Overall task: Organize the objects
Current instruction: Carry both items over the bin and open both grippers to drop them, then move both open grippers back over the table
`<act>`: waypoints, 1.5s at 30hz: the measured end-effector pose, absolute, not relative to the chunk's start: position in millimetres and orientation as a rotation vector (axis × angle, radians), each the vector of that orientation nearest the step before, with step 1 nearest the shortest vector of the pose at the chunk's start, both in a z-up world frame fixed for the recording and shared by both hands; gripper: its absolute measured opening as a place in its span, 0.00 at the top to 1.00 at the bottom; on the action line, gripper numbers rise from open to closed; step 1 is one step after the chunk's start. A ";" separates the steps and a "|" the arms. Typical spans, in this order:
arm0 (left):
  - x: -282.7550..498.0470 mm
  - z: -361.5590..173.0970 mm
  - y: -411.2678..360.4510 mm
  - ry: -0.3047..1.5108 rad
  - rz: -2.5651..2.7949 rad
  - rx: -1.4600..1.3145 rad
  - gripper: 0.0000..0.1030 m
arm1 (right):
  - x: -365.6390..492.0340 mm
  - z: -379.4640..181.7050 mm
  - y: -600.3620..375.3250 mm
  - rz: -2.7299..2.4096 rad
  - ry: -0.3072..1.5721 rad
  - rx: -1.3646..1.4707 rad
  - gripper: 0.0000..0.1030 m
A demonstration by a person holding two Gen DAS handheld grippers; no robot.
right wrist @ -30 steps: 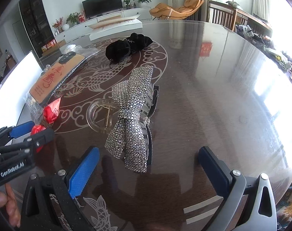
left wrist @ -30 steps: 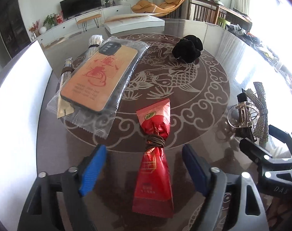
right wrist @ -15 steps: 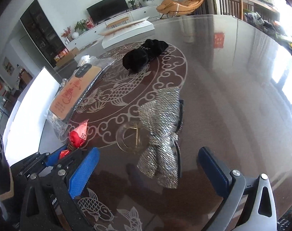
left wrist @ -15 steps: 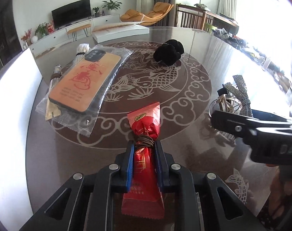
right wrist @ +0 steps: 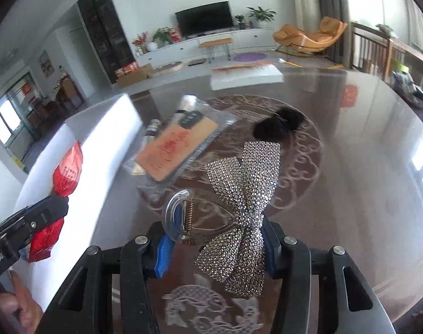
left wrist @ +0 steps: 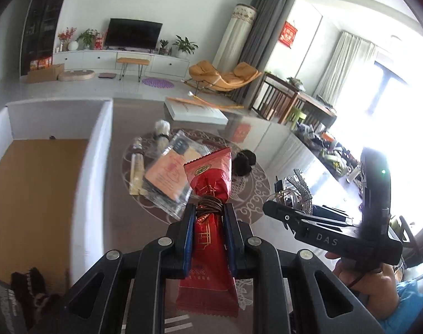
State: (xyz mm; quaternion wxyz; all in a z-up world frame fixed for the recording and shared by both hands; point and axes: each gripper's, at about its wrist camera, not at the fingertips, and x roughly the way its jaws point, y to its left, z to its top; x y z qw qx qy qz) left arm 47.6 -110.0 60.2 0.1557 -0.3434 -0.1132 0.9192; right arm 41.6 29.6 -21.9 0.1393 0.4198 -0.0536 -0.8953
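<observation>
A dark, glossy round table [right wrist: 364, 167] with a pale fish medallion carries a bagged phone case [right wrist: 178, 144], a black hair scrunchie [right wrist: 278, 123] and wrapped sticks [left wrist: 136, 167] around its middle, a white box [left wrist: 91, 167] at its left edge, and a flat white box [right wrist: 246, 76] at the far edge.

The letters "DAS" stand in pale print on the black body of the right gripper [left wrist: 278, 211], seen from the left wrist camera. In the right wrist view, the tail of a word, "...oboLAI" as far as it can be made out, runs along the black body of the left gripper [right wrist: 48, 208] at the frame's left edge. The red packet [left wrist: 208, 192] carries a round gold-rimmed emblem and gold characters, too small to read. The phone case [right wrist: 172, 147] bears red characters and lines of print, blurred beyond reading. A red sign [left wrist: 288, 32] on the curtain shows gold marks that cannot be read.
</observation>
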 end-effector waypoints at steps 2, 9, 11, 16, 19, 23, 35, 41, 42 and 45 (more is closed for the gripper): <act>56.4 75.4 -146.1 -0.296 2.738 -0.963 0.81 | 46.4 2.7 -13.6 -2.486 -0.141 1.138 0.50; 51.5 46.7 -270.6 -0.267 2.958 -1.344 0.79 | 45.7 30.5 -178.8 -2.130 -0.075 1.052 0.50; 46.1 27.2 -289.5 -0.258 2.974 -1.542 0.61 | 41.4 18.5 -217.1 -2.076 -0.005 1.105 0.39; 53.8 29.8 -296.3 -0.290 3.078 -1.532 0.24 | 40.5 -4.2 -226.6 -2.088 0.002 1.199 0.28; 53.5 45.5 -279.5 -0.228 3.165 -1.409 0.18 | 53.2 -6.7 -188.0 -2.229 0.009 1.144 0.10; 49.4 67.6 -232.2 -0.233 3.138 -1.229 0.18 | 52.7 -23.0 -109.2 -2.461 -0.090 1.169 0.02; 33.4 50.2 -33.7 -0.082 2.712 -1.136 0.00 | 40.0 -109.2 99.0 -2.954 -0.138 1.471 0.02; 11.6 -21.7 -1.4 -0.069 2.680 -1.296 0.00 | 42.9 -108.8 112.4 -2.974 -0.213 1.464 0.02; 7.7 -31.9 -0.2 -0.045 2.696 -1.323 0.00 | 42.8 -109.3 109.2 -2.972 -0.197 1.473 0.02; -0.6 -55.2 2.1 0.013 2.707 -1.365 0.00 | 39.8 -112.6 104.7 -2.966 -0.170 1.490 0.02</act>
